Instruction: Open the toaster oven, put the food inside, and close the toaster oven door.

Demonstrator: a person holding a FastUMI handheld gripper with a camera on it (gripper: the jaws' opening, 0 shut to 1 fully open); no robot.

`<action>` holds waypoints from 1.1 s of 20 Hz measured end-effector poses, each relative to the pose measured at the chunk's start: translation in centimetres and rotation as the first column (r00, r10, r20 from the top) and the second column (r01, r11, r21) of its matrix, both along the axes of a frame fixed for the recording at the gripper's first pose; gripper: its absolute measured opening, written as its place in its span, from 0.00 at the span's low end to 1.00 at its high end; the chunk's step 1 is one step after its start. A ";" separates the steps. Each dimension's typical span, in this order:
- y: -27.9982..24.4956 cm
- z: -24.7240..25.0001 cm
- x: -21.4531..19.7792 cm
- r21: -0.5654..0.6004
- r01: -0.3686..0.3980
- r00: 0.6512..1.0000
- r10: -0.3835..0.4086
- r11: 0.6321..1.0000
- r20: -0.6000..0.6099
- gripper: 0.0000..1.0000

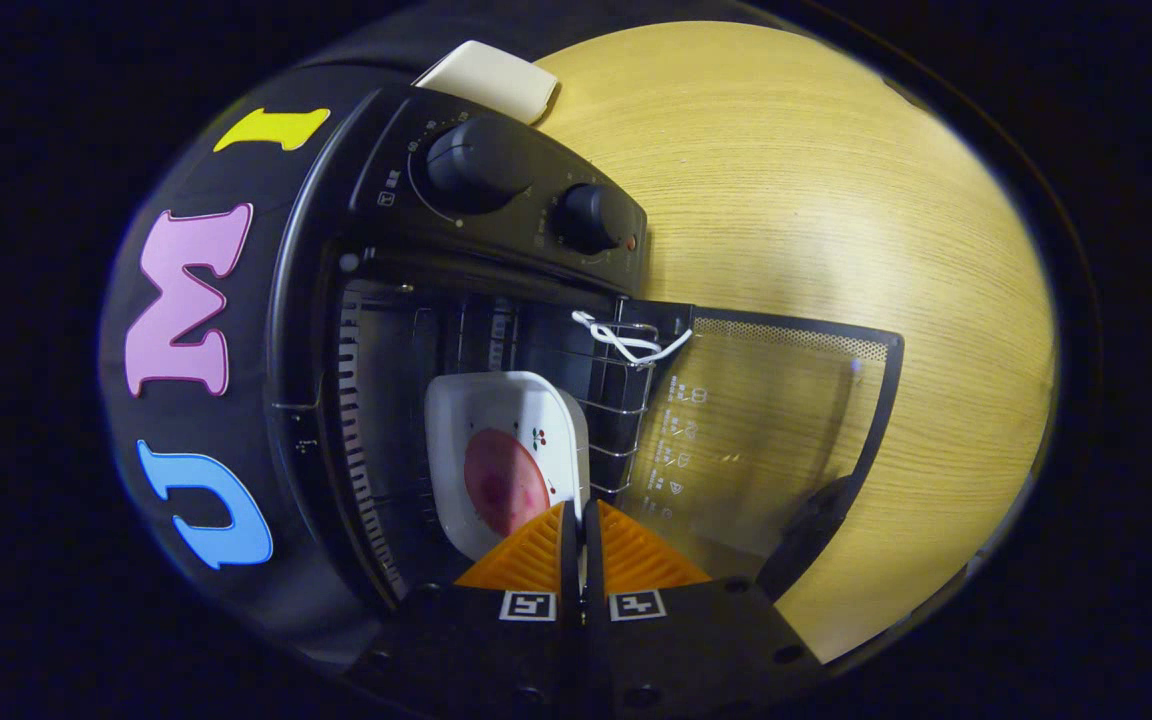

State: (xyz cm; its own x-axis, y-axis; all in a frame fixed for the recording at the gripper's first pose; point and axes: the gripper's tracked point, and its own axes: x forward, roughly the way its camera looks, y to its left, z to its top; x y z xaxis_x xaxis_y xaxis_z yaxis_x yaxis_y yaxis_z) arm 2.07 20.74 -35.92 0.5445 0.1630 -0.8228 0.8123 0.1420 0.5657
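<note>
Inside the open toaster oven (406,330), a white dish (496,420) of food (504,482) sits on the wire rack (616,400).

The jaws (581,515) are pinched nearly together on the dish's near rim, apparently gripping it, though the contact itself is hard to see. The glass door (766,430) is swung fully open over the wooden counter (836,200), its handle (806,535) nearest the jaws. A white cord (626,340) is looped on the rack. Two knobs (481,160) sit on the control panel, with a pale object (491,78) beyond.
</note>
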 end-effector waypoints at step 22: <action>-2.1 9.1 -4.8 -0.344 -0.519 0.753 0.609 0.783 0.249 0.97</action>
